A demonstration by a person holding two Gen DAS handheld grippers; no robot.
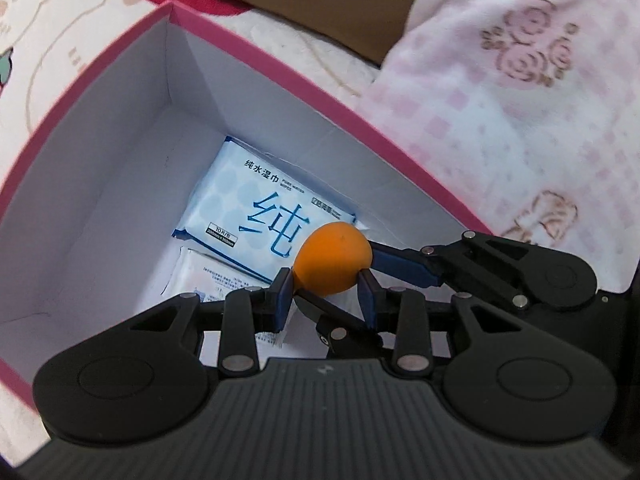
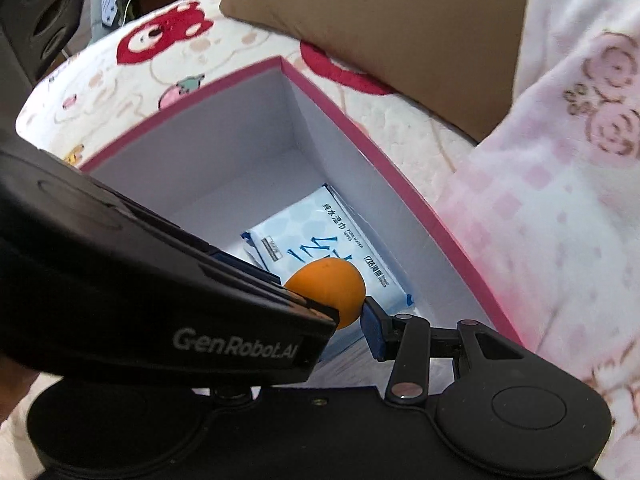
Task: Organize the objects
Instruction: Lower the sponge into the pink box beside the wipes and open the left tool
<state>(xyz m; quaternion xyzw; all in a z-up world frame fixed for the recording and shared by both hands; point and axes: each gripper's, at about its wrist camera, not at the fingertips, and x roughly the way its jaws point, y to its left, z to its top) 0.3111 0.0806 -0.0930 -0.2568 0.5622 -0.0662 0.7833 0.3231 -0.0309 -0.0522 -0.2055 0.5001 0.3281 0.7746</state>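
Observation:
An orange ball (image 1: 334, 258) hangs over the open pink-rimmed box (image 1: 280, 76). My left gripper (image 1: 326, 280) is shut on the ball, one blue pad on each side. My right gripper reaches in from the right; one of its fingers (image 1: 400, 264) touches the ball's right side. In the right wrist view the ball (image 2: 328, 286) sits against my right pad (image 2: 374, 330); the left gripper's body hides the other pad. A blue wet-wipes pack (image 1: 260, 216) lies on the box floor under the ball, with a second white pack (image 1: 212, 272) beside it.
The box (image 2: 400, 188) stands on a cream cartoon-print bedcover (image 2: 160, 44). A pink checked blanket (image 1: 520, 100) lies to the right. A brown cushion (image 2: 380, 20) lies behind the box. The box's left half shows bare white floor.

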